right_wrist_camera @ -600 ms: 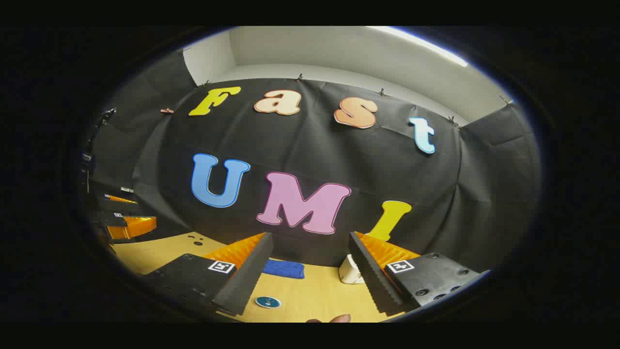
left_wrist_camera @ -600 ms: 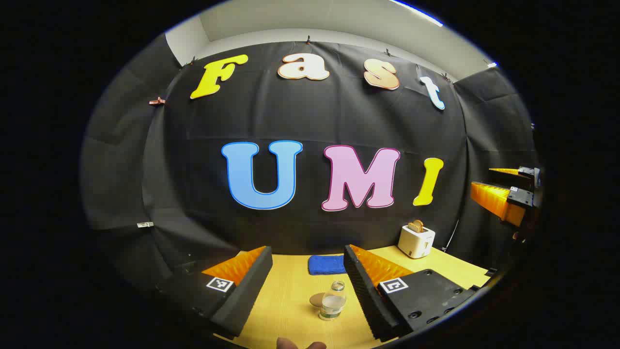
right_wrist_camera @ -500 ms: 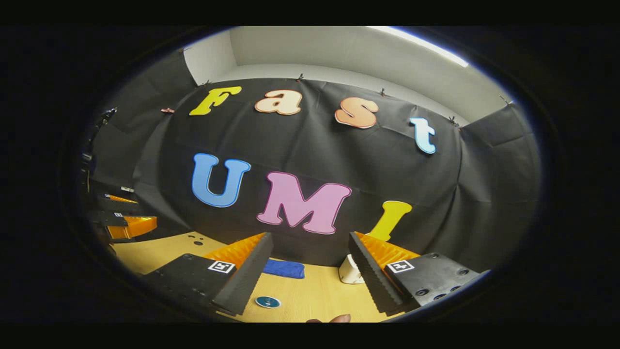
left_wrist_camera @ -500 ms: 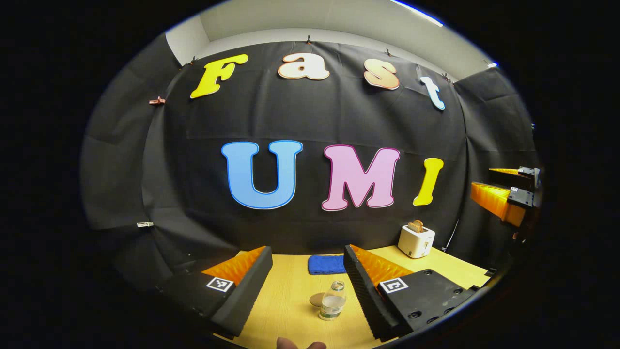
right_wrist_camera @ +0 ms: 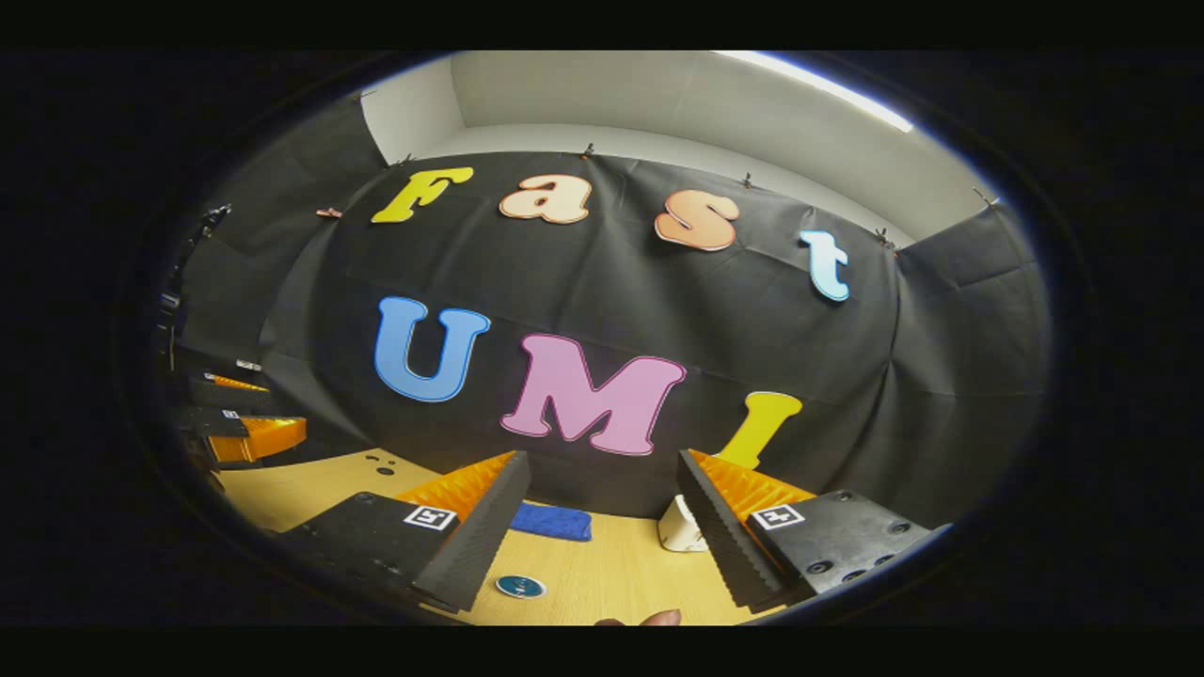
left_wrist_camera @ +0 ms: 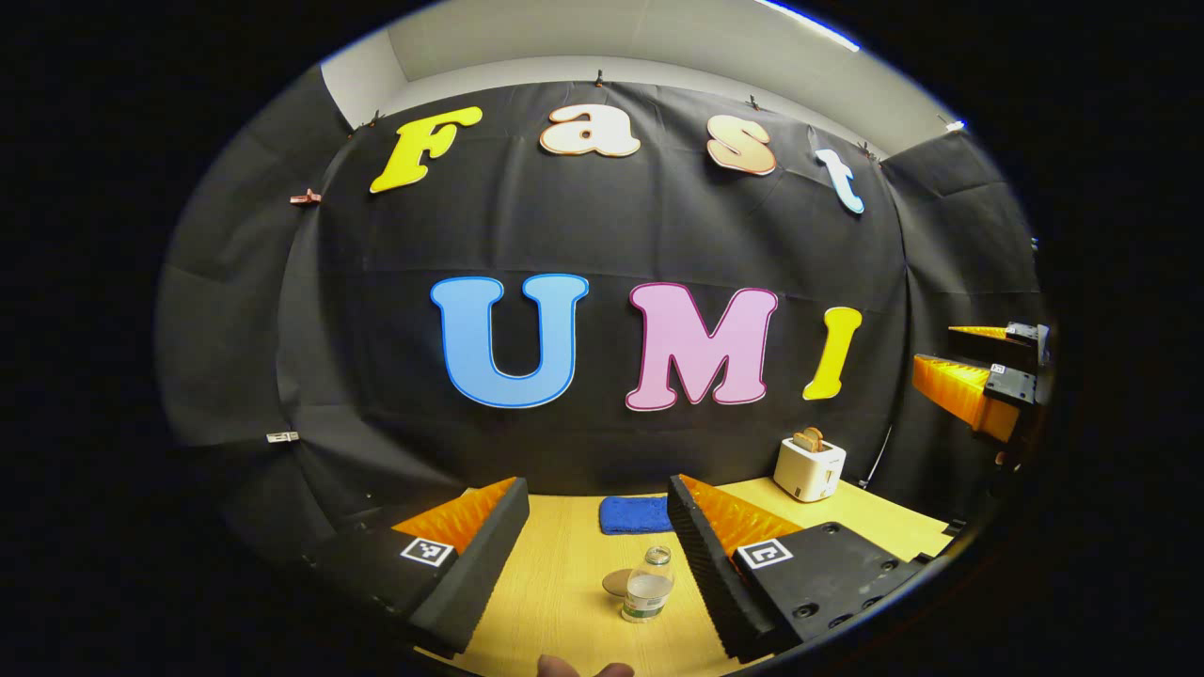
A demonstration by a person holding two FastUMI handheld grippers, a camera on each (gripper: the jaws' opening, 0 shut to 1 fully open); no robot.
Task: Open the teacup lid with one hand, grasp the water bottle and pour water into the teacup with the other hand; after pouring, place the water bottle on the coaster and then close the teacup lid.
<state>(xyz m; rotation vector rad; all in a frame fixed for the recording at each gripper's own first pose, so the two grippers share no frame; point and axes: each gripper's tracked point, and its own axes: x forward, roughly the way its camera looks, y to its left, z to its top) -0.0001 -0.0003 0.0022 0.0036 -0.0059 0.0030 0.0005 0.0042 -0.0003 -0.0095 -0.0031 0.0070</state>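
In the left gripper view a small clear water bottle (left_wrist_camera: 647, 594) stands upright on the wooden table (left_wrist_camera: 555, 602), partly filled, with a flat brown round coaster (left_wrist_camera: 615, 583) just behind it on the left. My left gripper (left_wrist_camera: 597, 555) hangs open above the table, and the bottle sits low between its fingers, nearer the right one, untouched. In the right gripper view a small round blue-green lid-like disc (right_wrist_camera: 520, 586) lies on the table by the left finger. My right gripper (right_wrist_camera: 602, 541) is open and holds nothing.
A folded blue cloth (left_wrist_camera: 635, 514) lies at the table's back edge, and a white toaster (left_wrist_camera: 809, 467) stands at the back right. The right gripper (left_wrist_camera: 978, 390) shows far right in the left gripper view. A fingertip (left_wrist_camera: 574, 668) pokes in at the bottom.
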